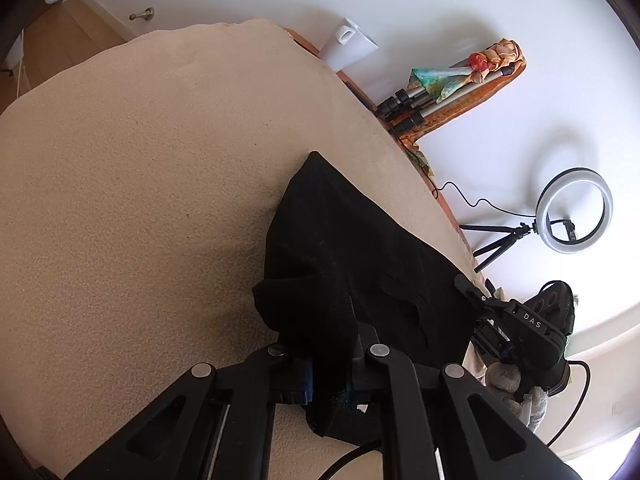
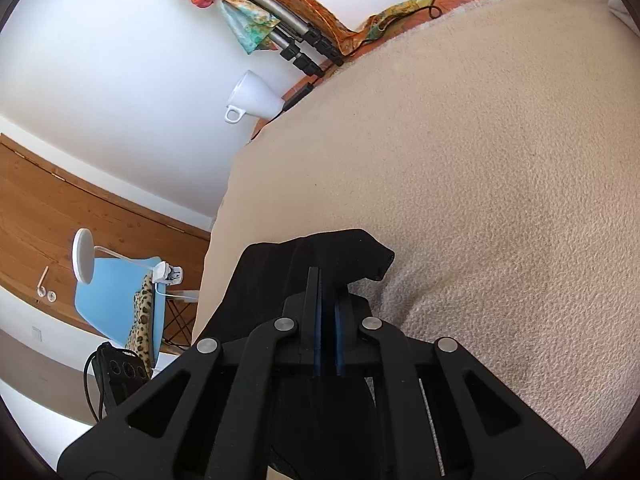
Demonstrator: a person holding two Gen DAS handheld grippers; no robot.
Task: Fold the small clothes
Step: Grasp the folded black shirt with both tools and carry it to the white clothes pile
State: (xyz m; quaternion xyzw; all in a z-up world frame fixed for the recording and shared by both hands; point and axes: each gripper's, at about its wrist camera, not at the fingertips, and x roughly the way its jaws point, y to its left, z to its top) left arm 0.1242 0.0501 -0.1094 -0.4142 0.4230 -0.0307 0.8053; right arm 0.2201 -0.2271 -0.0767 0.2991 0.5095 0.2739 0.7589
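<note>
A small black garment [image 1: 352, 252] hangs stretched over the beige blanket [image 1: 140, 184]. My left gripper [image 1: 320, 364] is shut on one bunched edge of it at the bottom of the left wrist view. The right gripper [image 1: 476, 300] shows at the garment's far right edge, held by a gloved hand. In the right wrist view my right gripper [image 2: 326, 300] is shut on the black garment [image 2: 280, 264], which drapes over its fingers above the beige blanket [image 2: 500, 200]. The garment's lower part is hidden behind the gripper bodies.
A white cup [image 1: 348, 44] and tripod legs wrapped in coloured cloth [image 1: 448, 84] lie at the bed's edge by the white wall. A ring light on a tripod [image 1: 572, 212] stands beyond. A blue chair [image 2: 120, 300] and white lamp [image 2: 84, 256] stand on the wooden floor.
</note>
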